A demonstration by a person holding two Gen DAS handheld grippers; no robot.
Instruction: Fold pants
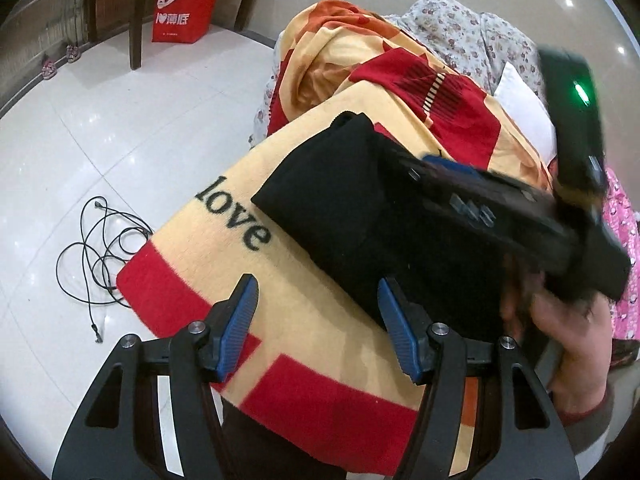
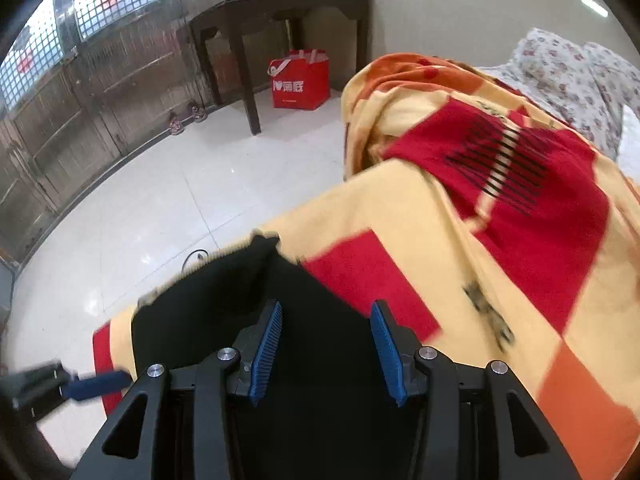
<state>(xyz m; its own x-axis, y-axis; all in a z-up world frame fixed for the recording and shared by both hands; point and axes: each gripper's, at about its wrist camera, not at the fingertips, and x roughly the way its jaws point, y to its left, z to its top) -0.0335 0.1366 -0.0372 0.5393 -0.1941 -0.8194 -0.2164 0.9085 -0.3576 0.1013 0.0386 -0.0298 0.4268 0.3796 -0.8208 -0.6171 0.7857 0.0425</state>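
- Pants: black, folded into a compact stack, lying on the yellow/red blanket near its floor-side edge.
- L gripper: jaws wide apart, nothing between the pads; hovers over blanket just beside the pants' near edge.
- R gripper: jaws apart, nothing pinched; above the pants, pads not pressing the cloth. Blurred in the L view.
- Hand holds the R gripper's handle.
- Bkgd: red bag by dark table; black cable on tile floor.
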